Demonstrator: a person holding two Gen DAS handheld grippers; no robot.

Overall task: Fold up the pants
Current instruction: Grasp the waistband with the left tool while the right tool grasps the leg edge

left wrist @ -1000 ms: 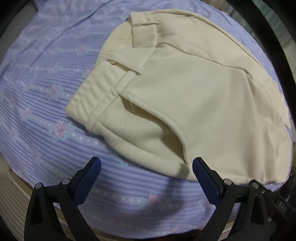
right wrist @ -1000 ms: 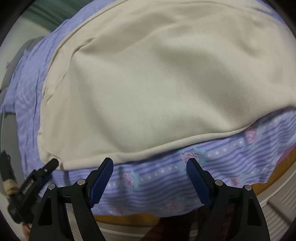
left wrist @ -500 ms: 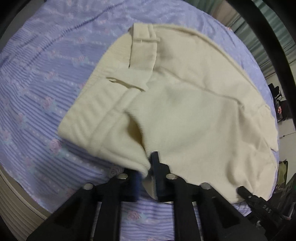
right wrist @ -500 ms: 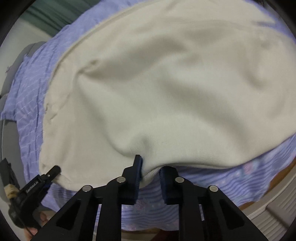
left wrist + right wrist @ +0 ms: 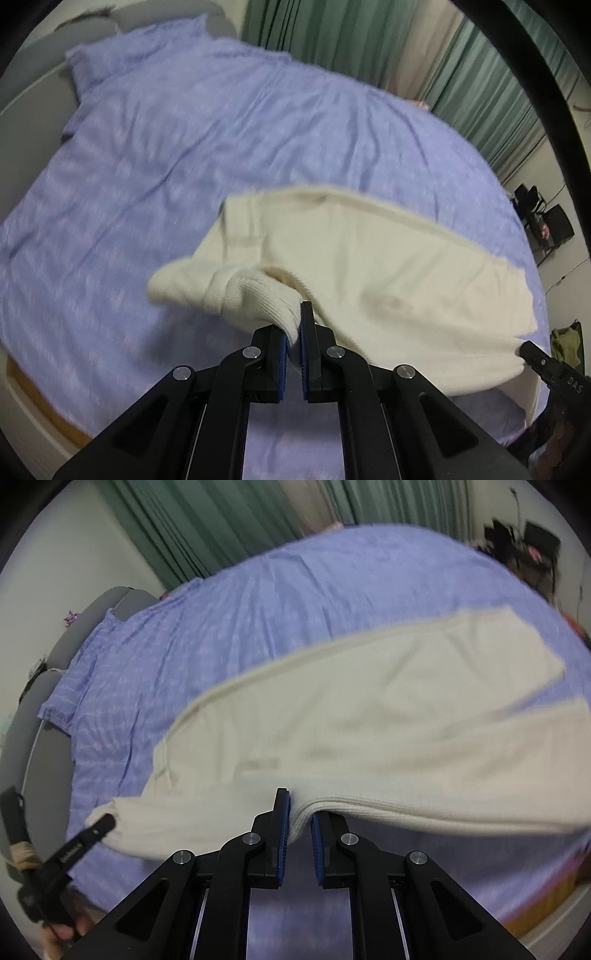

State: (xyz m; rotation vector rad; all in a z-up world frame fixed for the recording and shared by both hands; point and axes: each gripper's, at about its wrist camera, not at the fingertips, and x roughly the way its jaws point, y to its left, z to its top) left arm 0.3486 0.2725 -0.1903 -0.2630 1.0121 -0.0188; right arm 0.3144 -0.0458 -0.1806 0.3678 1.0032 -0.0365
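Green curtains (image 5: 332, 40) are seen behind a bed under a lilac sheet (image 5: 184, 129), w/ cream pants (image 5: 388, 266) laid across it. Near edge of the pants is raised off the sheet. Left gripper (image 5: 293, 343) is clamped tight on the ribbed waistband end. Right gripper (image 5: 300, 827) has its jaws closing, w/ stacked edge layers of the leg pinched between the pads. Step judged: near edge is being lifted for a lengthwise fold. Next: edge to be carried to the far side, both ends kept level. Vs a sec ago: both sets of jaws were wide open then, pants flat.
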